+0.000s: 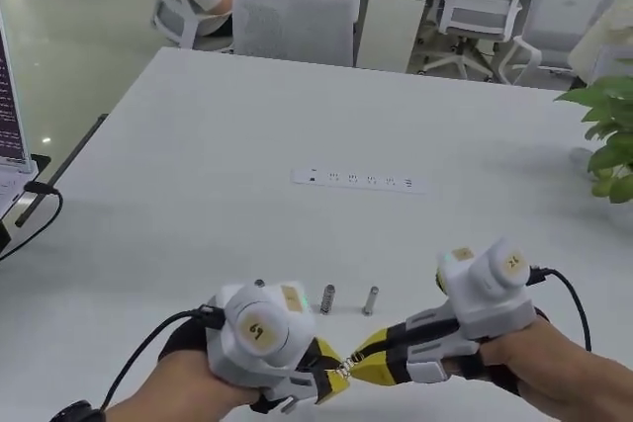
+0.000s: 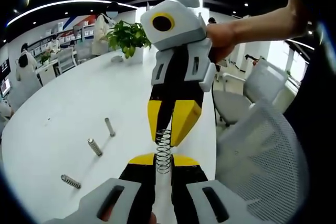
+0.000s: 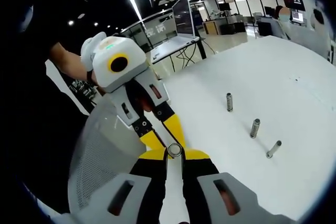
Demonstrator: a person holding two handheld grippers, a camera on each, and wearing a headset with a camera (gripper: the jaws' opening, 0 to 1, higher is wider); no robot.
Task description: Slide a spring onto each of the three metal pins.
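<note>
- Head view: both hands are low at the near edge of the white worktop (image 1: 247, 145). They are turned inward, so the two tools point at each other tip to tip.
- The left hand (image 1: 173, 382) wraps the body of the left hand-held gripper (image 1: 331, 375) from below. Its yellow tips aim right and slightly away from the person.
- The right hand (image 1: 554, 363) holds the right hand-held gripper (image 1: 358, 363) with the wrist a little higher. Its tips aim left, toward the other tool.
- A spring (image 1: 343, 369) bridges the two sets of tips, lying along both tools' lines and raised off the worktop.
- Left gripper view: this tool's jaws are drawn nearly together and pinch the spring's near end. The opposite tool's yellow fingertips (image 2: 181, 119) close on the spring's far end.
- Right gripper view: the spring appears end-on as a ring between this tool's almost-closed jaws.
- Just beyond the tips stands a row of three pins. A bare pin (image 1: 371, 300) is nearest the right hand.
- A sprung pin (image 1: 327, 298) stands beside it, and a second sprung pin (image 3: 229, 102) stands farthest left.
</note>
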